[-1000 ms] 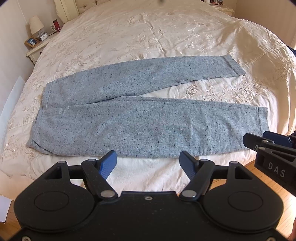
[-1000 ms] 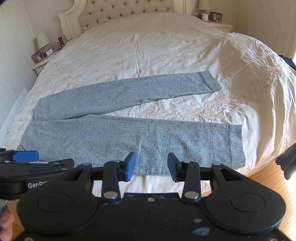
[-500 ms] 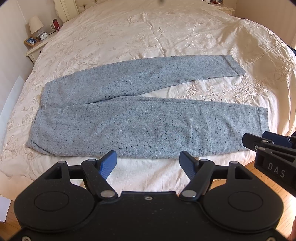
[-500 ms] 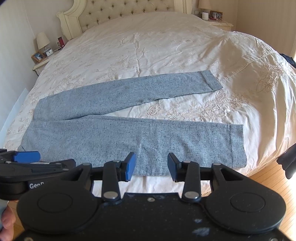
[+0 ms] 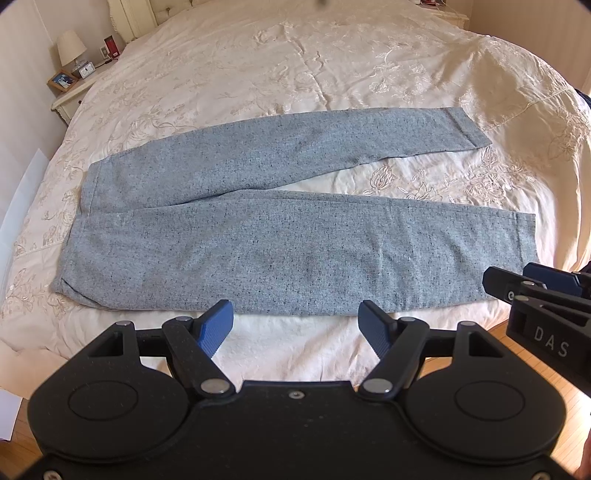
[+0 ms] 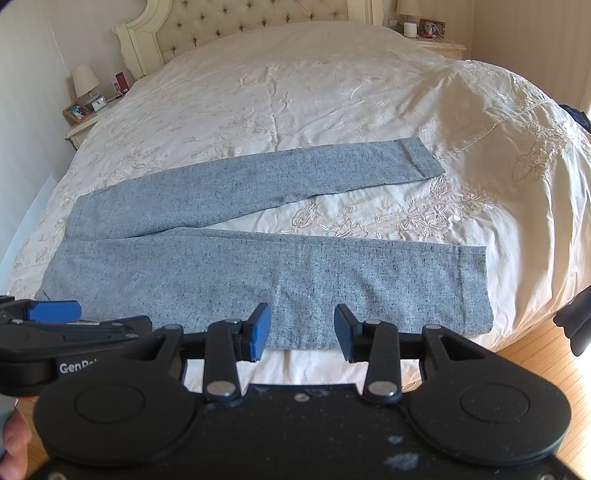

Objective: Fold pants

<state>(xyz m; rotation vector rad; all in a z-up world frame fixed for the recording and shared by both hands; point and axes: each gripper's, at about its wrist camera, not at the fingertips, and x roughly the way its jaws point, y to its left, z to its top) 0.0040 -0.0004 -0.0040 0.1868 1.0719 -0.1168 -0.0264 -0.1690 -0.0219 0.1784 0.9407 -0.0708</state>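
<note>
Grey speckled pants lie flat on the cream bedspread, waistband at the left, two legs spread toward the right. They also show in the right wrist view. My left gripper is open and empty, hovering just in front of the near leg's lower edge. My right gripper is open and empty, over the near edge of the same leg, nearer the hem. Each gripper shows in the other's view: the right one at the right edge, the left one at the left edge.
A bedside table with a lamp, clock and photo frame stands at the left of the bed. A tufted headboard is at the far end, a second bedside table at the far right. Wooden floor lies along the bed's near side.
Both views have shifted very slightly; the pants have not moved and both grippers stay open and empty.
</note>
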